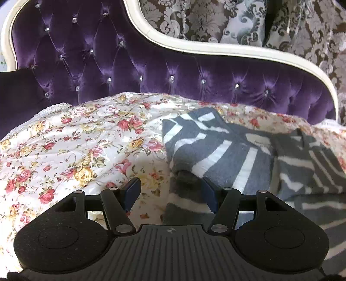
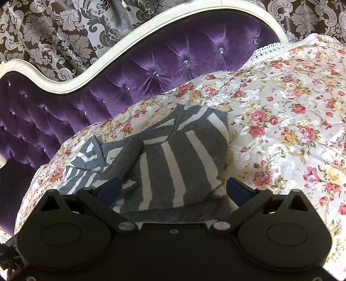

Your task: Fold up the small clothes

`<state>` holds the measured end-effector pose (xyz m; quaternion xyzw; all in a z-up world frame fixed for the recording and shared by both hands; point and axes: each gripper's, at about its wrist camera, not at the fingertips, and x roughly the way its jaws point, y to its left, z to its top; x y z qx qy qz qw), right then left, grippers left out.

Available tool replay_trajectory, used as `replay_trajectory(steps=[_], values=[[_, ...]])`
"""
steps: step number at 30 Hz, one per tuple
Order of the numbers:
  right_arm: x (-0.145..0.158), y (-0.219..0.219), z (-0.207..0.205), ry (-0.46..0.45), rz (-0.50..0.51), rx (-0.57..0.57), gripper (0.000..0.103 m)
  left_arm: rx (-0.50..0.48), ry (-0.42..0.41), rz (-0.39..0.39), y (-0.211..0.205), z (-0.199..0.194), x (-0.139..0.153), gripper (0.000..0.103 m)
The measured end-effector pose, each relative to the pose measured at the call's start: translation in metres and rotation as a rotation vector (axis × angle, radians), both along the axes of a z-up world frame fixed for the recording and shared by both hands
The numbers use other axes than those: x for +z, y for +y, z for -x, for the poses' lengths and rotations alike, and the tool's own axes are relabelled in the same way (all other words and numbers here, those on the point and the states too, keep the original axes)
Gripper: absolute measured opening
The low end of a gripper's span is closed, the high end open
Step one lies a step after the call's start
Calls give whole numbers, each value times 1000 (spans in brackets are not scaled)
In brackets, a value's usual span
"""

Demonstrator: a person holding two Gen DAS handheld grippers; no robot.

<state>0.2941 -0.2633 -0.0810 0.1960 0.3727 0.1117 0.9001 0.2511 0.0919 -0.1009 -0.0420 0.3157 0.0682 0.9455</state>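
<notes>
A grey garment with white stripes [image 1: 218, 151] is lying on a floral bedspread [image 1: 75, 147], toward the far side of the bed, close to a tufted purple headboard [image 1: 151, 71] with a cream frame. Patterned brown and silver curtains [image 1: 216, 19] are hanging behind the headboard.

In the left wrist view, the left gripper [image 1: 170, 192] is sitting low over the near left edge of the garment. Its jaws are standing apart. The right blue pad [image 1: 208, 194] is lying against or just above a grey striped fold, while the left one is hovering over bare bedspread. Nothing is being pinched between them. Further right, part of the garment is appearing bunched and blurred.

In the right wrist view, the right gripper [image 2: 173, 190] is positioned directly over the striped garment [image 2: 183, 155], jaws spread wide. Fabric is lying in the gap between the fingers, and the pads are not pressing on it. A white neck label [image 2: 112, 158] is showing at the left part of the garment, beside a folded collar section. The bedspread [image 2: 292, 121] is extending bare to the right.
</notes>
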Motion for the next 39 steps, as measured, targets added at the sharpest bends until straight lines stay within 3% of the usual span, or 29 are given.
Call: replay_trajectory(steps=[11, 16, 20, 25, 30, 35, 39], values=[[-2, 4, 0, -2, 1, 17, 103, 52, 18, 10, 5, -20, -4, 60], [-3, 4, 0, -2, 5, 20, 103, 80, 31, 31, 10, -18, -17, 69], [-5, 6, 0, -5, 23, 29, 103, 71, 17, 27, 11, -14, -20, 70], [-8, 18, 3, -35, 92, 56, 103, 65, 12, 24, 10, -14, -22, 71], [-5, 42, 1, -134, 242, 86, 103, 67, 4, 26, 9, -13, -24, 71], [11, 78, -30, -150, 323, 105, 103, 67, -4, 29, 9, -11, -24, 71], [16, 113, -66, -95, 346, 116, 102, 69, -11, 33, 10, -10, -25, 71]])
